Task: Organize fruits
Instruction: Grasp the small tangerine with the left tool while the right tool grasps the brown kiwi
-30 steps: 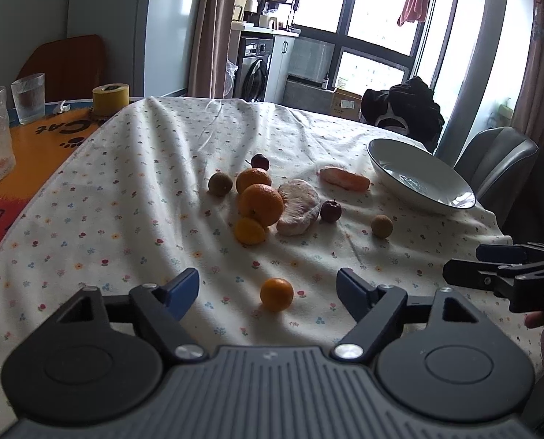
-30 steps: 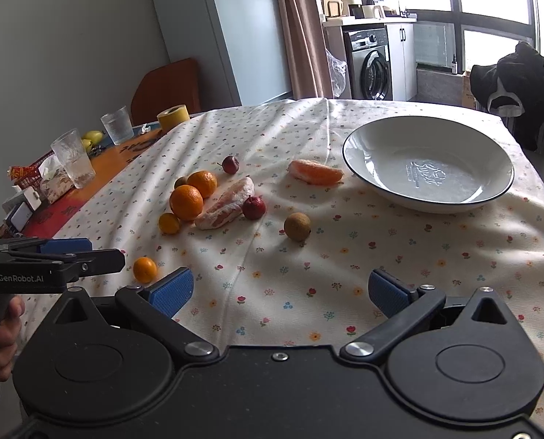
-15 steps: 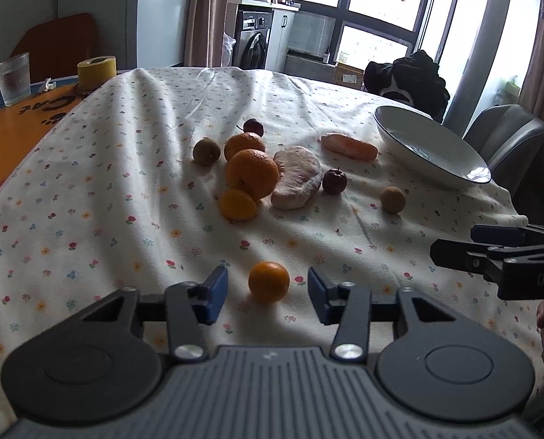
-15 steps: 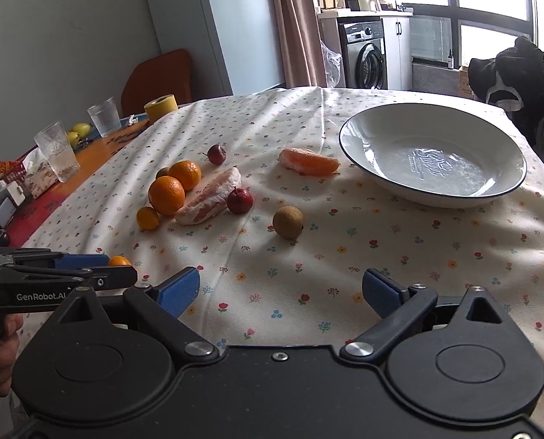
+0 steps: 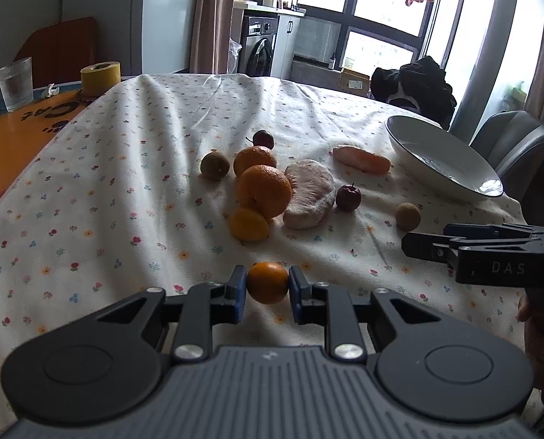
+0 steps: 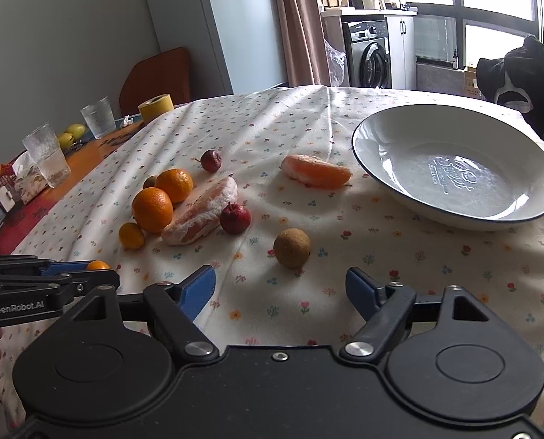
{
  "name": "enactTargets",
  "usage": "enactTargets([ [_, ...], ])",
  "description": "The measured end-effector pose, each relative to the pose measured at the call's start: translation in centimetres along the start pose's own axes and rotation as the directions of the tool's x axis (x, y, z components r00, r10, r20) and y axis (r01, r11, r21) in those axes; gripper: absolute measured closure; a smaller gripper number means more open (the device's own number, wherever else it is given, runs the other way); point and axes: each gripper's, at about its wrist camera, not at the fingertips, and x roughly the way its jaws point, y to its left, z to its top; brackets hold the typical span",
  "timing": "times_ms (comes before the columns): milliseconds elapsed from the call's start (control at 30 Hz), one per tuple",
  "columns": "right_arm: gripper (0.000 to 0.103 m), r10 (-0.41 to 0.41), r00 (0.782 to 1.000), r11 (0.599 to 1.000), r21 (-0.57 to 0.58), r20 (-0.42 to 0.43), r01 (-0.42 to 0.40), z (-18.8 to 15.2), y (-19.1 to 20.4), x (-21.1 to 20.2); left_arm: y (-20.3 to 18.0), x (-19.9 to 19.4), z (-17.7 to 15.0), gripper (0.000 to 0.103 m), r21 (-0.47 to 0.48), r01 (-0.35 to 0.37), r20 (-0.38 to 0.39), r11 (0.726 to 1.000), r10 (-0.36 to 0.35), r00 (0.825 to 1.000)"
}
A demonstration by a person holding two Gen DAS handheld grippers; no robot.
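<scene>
**Fruit on floral cloth: small orange pinched in left claw**

Hidden or unclear: in the right wrist view only the top of the small orange [image 6: 97, 265] shows above the left gripper [image 5: 267, 290]; a brown fruit behind the two large oranges [image 6: 162, 197] is mostly covered there. The person's hands are cut off at the frame edges.

Left gripper: blue pads pressed against both sides of the small orange, low over the tablecloth [image 5: 125, 168] at its near edge.

Right gripper [image 6: 280, 285]: jaws spread wide, nothing between them, a round brown fruit [image 6: 292, 248] just beyond.

Materials and shapes: wrinkled white cloth with a small flower print; glossy white bowl [image 6: 528, 216], shallow, dark-rimmed, at the right; two peeled citrus segments [image 6: 201, 211], pale and membranous; two dark red, stemmed fruits [image 6: 235, 218]; ribbed glass tumblers [image 6: 47, 159] on the orange tabletop.
</scene>
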Motion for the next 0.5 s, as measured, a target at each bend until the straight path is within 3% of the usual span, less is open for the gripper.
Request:
enactTargets([
  [267,0.042,-0.026,1.0,1.0,-0.005,0.011,0.026,0.9,0.0,1.9,-0.3,0.4,0.9,0.08,0.009,-0.003,0.011,1.0,0.003,1.0],
  [300,0.048,-0.033,0.999,0.999,-0.007,0.018,0.033,0.9,0.0,2.0,-0.4,0.4,1.0,0.08,0.014,-0.005,0.01,1.0,0.005,1.0],
  [400,0.079,-0.028,0.999,1.0,0.002,0.025,0.028,1.1,-0.2,2.1,-0.8,0.5,1.4,0.08,0.028,-0.01,0.011,1.0,0.01,1.0],
  [500,0.08,0.025,0.999,0.999,0.04,0.033,-0.027,1.1,-0.8,1.7,-1.2,0.4,1.7,0.08,0.027,-0.014,0.017,1.0,0.013,1.0],
])
